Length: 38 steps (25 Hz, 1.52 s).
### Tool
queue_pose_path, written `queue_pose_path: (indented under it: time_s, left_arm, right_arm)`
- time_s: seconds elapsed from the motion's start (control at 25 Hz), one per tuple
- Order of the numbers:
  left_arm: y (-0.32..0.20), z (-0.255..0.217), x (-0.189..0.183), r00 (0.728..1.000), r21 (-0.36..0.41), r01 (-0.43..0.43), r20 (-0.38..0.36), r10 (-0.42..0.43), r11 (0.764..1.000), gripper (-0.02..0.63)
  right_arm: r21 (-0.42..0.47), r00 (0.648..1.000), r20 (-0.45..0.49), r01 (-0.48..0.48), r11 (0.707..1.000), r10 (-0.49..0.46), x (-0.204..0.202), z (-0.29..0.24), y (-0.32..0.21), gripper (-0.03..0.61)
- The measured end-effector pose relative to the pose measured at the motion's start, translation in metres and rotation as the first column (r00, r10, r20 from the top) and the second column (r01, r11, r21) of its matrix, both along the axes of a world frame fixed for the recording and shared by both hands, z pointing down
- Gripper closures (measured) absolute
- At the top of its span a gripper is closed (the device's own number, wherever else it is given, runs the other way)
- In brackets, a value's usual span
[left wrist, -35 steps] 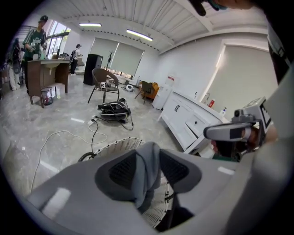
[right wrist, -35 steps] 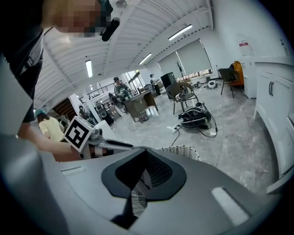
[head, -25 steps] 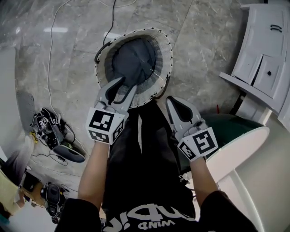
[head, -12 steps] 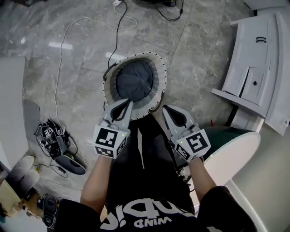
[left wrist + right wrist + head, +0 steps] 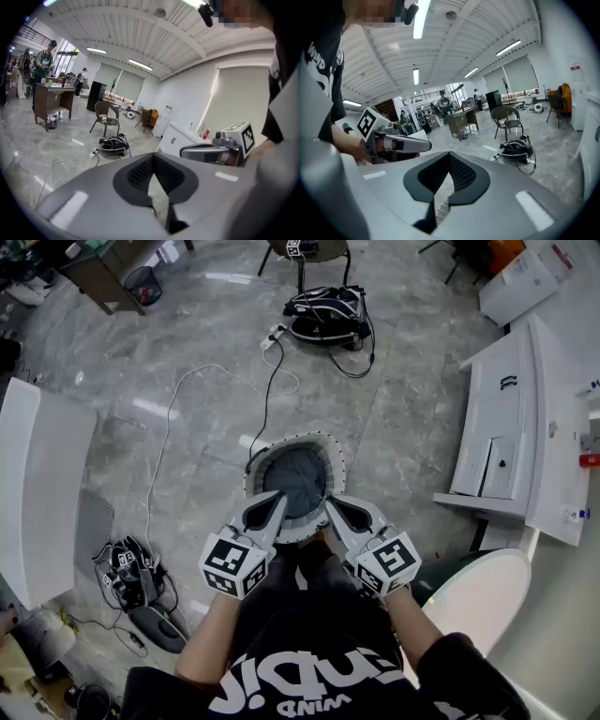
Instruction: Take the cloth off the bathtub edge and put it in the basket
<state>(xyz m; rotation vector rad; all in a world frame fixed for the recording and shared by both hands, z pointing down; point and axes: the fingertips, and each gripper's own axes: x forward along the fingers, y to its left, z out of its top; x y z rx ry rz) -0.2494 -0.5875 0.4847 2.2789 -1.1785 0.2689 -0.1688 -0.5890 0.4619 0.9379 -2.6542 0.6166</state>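
Marble floor [image 5: 187, 362]: basket [image 5: 335, 461] holds dark, seemingly rumpled cloth [image 5: 295, 480].

I see the floor [image 5: 187, 352] as polished grey stone, glossy. The basket [image 5: 298, 439] has a pale woven rim, rough; the cloth [image 5: 295, 482] in it looks dark, soft, matt. The left gripper [image 5: 279, 497] and right gripper [image 5: 330, 501] are smooth matt grey plastic — the pads [image 5: 138, 173] black and ribbed.
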Motion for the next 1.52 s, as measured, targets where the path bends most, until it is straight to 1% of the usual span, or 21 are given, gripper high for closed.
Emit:
queue_pose_path:
  time_s: [0.08,0.24,0.4,0.48,0.68,0.88,1.2,1.52]
  left_arm:
    - [0.004,-0.026,0.003,1.000,0.032,-0.020,-0.014,0.021,0.999,0.617]
    - [0.002,-0.070,0.007,0.999,0.116,-0.042,-0.018,0.044,0.992,0.617]
    - [0.003,-0.110,0.010,0.998,0.187,-0.060,-0.007,0.062,0.981,0.617]
    - [0.006,-0.123,0.011,0.998,0.218,-0.058,-0.009,0.062,0.974,0.617]
    - [0.015,-0.139,0.010,0.998,0.279,-0.054,0.002,0.055,0.959,0.617]
    - [0.017,-0.146,0.006,0.999,0.305,-0.040,0.009,0.039,0.952,0.617]
    - [0.022,-0.154,0.005,0.999,0.337,-0.032,0.006,0.032,0.941,0.617]
    - [0.024,-0.156,0.010,0.999,0.343,-0.031,0.002,0.032,0.939,0.617]
  right_arm:
    - [0.030,1.000,0.023,0.013,0.999,-0.013,-0.004,-0.023,0.003,0.569]
    - [0.112,0.998,0.059,0.025,0.993,-0.032,-0.004,-0.063,0.004,0.569]
    - [0.189,0.995,0.075,0.045,0.981,-0.061,-0.005,-0.098,0.007,0.569]
    - [0.215,0.995,0.075,0.052,0.975,-0.070,-0.007,-0.108,0.010,0.569]
    - [0.240,0.992,0.100,0.053,0.969,-0.079,-0.010,-0.116,0.016,0.569]
    - [0.276,0.988,0.103,0.081,0.958,-0.113,-0.013,-0.127,0.016,0.569]
    - [0.292,0.986,0.120,0.078,0.953,-0.117,-0.009,-0.132,0.018,0.569]
    - [0.301,0.986,0.130,0.061,0.952,-0.104,0.000,-0.135,0.017,0.569]
